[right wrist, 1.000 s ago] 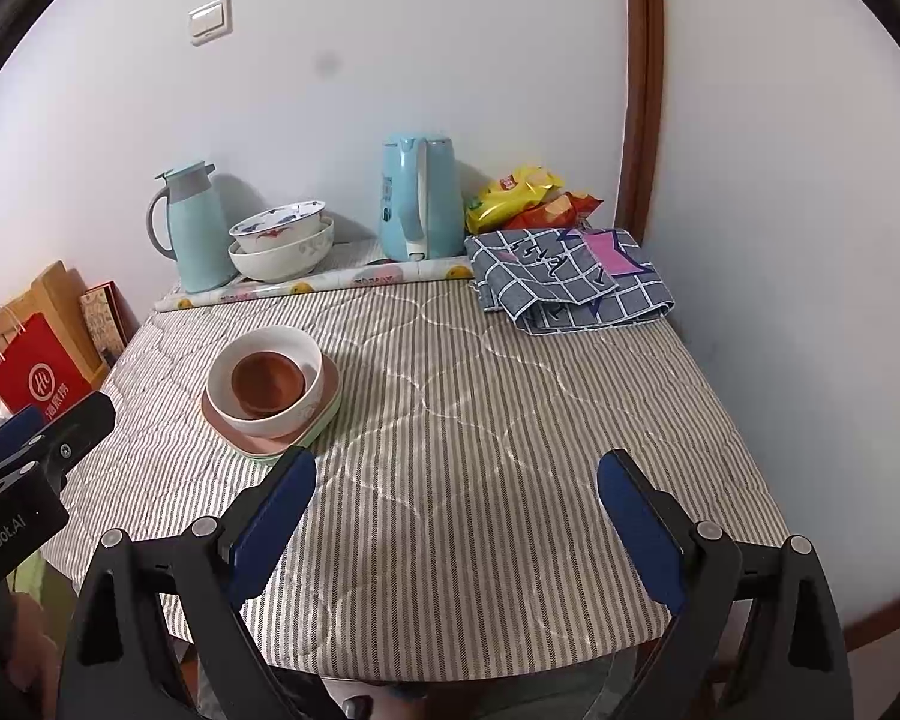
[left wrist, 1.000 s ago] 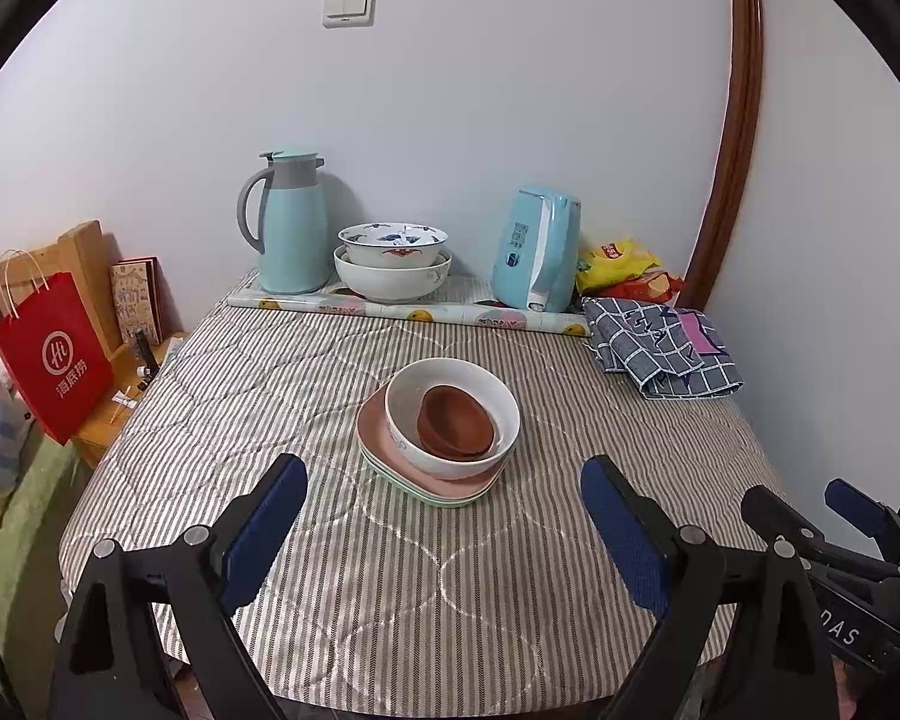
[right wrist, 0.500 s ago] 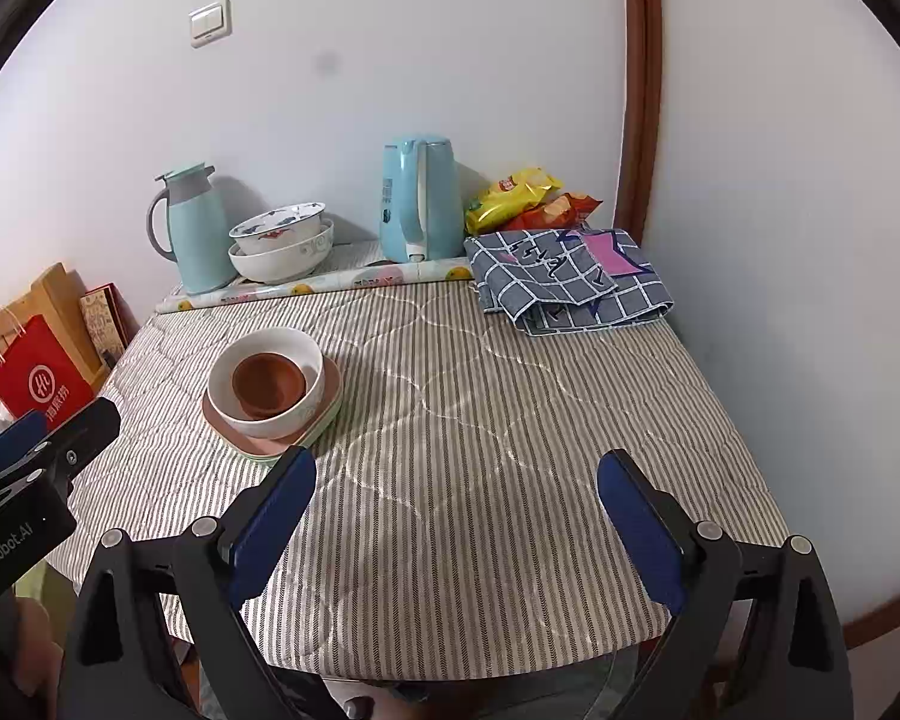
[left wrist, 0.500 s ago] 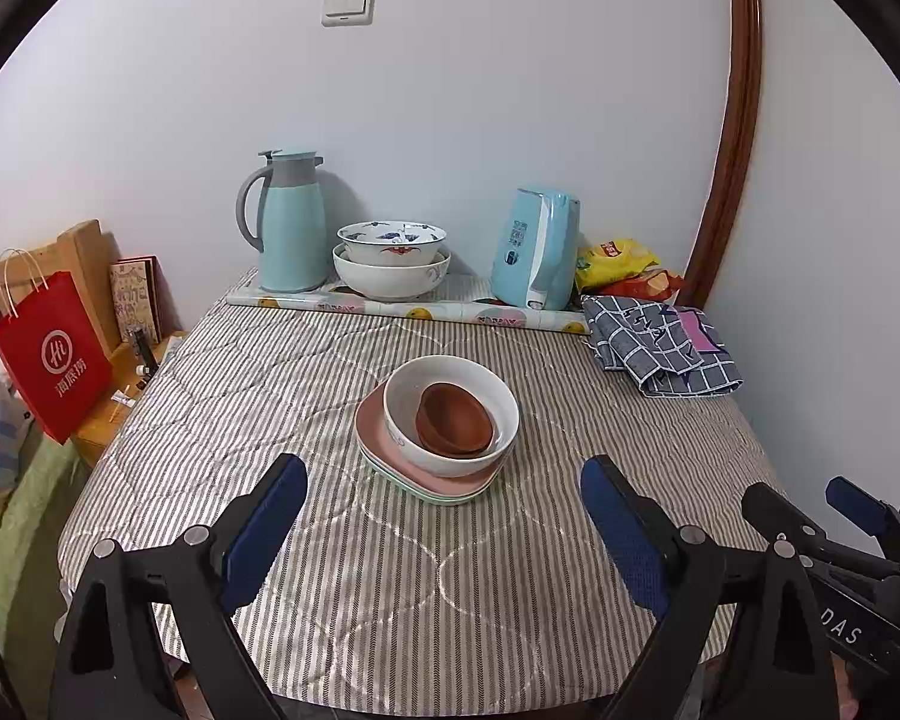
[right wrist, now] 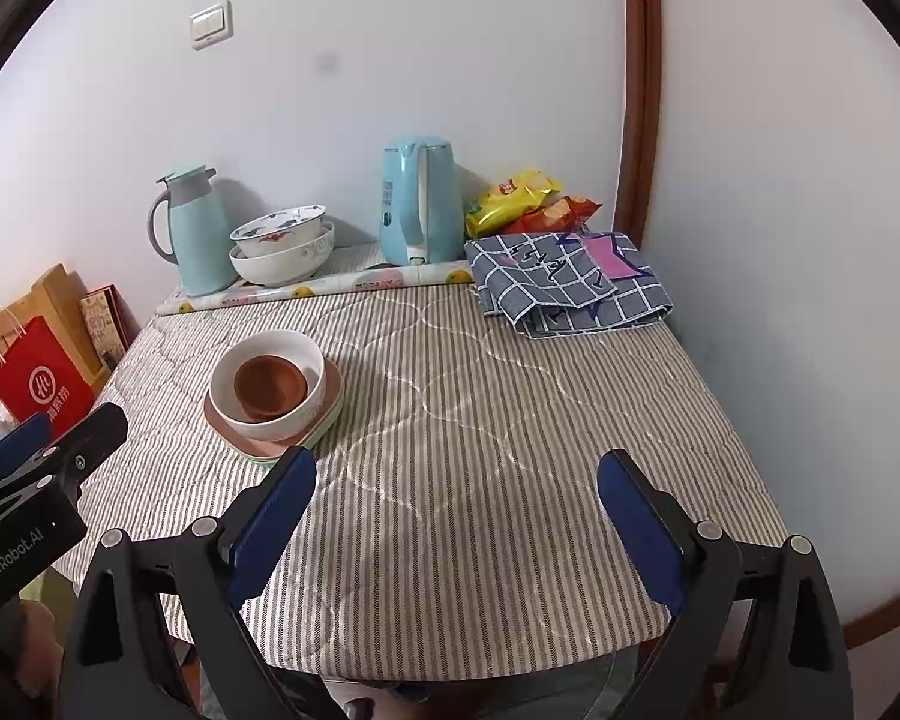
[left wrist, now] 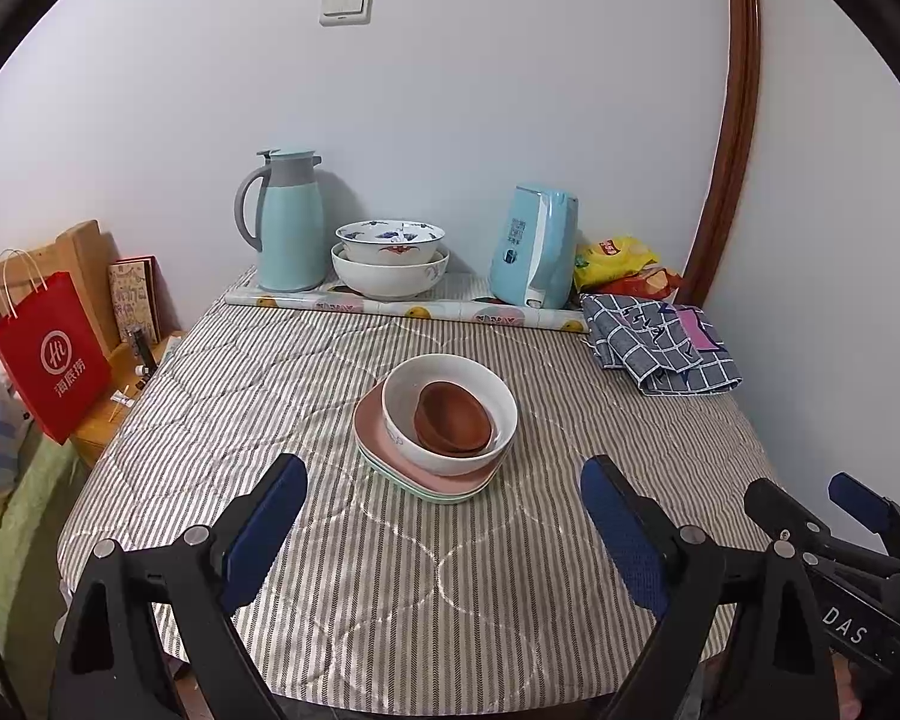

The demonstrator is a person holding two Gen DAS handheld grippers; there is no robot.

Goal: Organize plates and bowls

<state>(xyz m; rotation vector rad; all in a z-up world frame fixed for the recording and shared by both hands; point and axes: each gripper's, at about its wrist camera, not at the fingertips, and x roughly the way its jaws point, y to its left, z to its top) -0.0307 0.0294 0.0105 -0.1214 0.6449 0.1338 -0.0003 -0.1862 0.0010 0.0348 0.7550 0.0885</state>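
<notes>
1. Nothing moved since earlier frames; dishes and both tools unchanged.
2. Left gripper (left wrist: 441,531) spread wide, empty, above near table edge.
3. Right gripper (right wrist: 456,531) likewise released, grasping nothing.
4. Brown bowl (left wrist: 453,418) nested in white bowl (left wrist: 450,414), on pink plate (left wrist: 372,427) over green plate (left wrist: 444,497), possibly more beneath; table (left wrist: 390,600) centre.
5. Patterned bowls (left wrist: 390,261) stacked at 12 o'clock, by thermos (left wrist: 288,222).
6. Sorting looks largely done; possibly merging stacks left.

The left gripper (left wrist: 444,516) hovered with jaws wide apart above the striped table (left wrist: 342,588); ahead, a brown bowl (left wrist: 452,419) sat inside a white bowl (left wrist: 402,420); both rested on stacked plates (left wrist: 384,457).
</notes>
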